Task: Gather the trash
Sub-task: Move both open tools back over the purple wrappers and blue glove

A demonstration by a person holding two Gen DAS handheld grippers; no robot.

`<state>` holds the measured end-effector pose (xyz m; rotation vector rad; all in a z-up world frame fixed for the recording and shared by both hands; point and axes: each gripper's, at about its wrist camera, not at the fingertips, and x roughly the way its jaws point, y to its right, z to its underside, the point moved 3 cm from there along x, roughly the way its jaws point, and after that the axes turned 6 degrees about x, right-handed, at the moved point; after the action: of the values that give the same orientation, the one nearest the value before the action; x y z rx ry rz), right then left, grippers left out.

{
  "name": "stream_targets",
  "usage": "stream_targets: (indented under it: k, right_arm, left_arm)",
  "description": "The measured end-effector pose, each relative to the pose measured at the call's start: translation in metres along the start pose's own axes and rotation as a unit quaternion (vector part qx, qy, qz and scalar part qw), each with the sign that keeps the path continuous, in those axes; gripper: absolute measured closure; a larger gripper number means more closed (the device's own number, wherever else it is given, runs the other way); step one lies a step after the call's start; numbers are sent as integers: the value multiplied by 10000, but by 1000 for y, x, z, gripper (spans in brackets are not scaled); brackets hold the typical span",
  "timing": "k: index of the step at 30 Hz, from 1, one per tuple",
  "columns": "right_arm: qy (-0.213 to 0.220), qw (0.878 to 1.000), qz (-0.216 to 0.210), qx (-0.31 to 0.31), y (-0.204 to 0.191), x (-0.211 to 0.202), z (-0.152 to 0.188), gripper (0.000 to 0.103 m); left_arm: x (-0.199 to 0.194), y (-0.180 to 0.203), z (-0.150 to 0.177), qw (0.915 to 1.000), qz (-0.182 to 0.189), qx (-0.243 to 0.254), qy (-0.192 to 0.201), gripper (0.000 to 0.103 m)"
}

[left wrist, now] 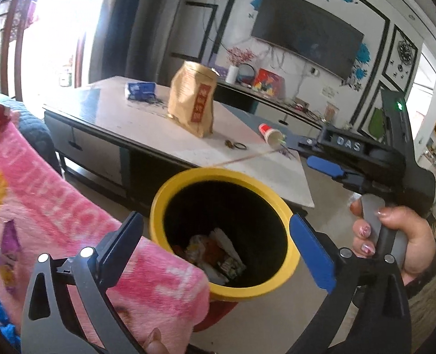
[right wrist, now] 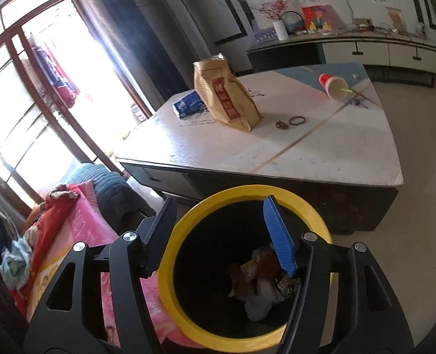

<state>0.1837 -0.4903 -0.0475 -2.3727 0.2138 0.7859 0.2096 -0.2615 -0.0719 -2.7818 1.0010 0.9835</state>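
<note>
A yellow-rimmed black trash bin [left wrist: 294,250] stands on the floor with several wrappers and scraps [left wrist: 218,253] at its bottom. My left gripper [left wrist: 215,242] is open and empty over the bin's mouth. In the right wrist view my right gripper [right wrist: 218,236] is open and empty above the same bin [right wrist: 185,221] and its trash [right wrist: 259,283]. The right gripper [left wrist: 330,162] also shows in the left wrist view, off to the right. On the coffee table lie a brown paper bag [left wrist: 193,100], a tipped red-and-white cup [left wrist: 269,134] and a blue packet [left wrist: 139,90].
The low coffee table [right wrist: 336,159] stands just beyond the bin, with a small ring [right wrist: 296,121] on it. A sofa with a pink blanket [left wrist: 55,206] lies left of the bin. A TV cabinet [right wrist: 380,50] lines the far wall.
</note>
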Motion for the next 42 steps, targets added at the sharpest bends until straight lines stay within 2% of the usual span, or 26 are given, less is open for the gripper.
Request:
stream_targets:
  k: [9,20,34,42]
  right_arm:
    - [-54,9994,-214,-282,-25,-6,8,42]
    - [-188,9958,-564,-691,-66,-12,29,37]
    - [-464,9853,-1019,-1290,-116,-20,68,31]
    - [-615,9749,-1317,-1687,-147,-27,95,29]
  left_arm:
    - [-33,-27,-3,9983,-458,-243,275,7]
    - [-77,-61,-1,9919,-893,-610,670,7]
    - [-124,-105,7,9794,-1506,-950,957,7]
    - [-142,-122,13,9728,-1707,-1157,1057,7]
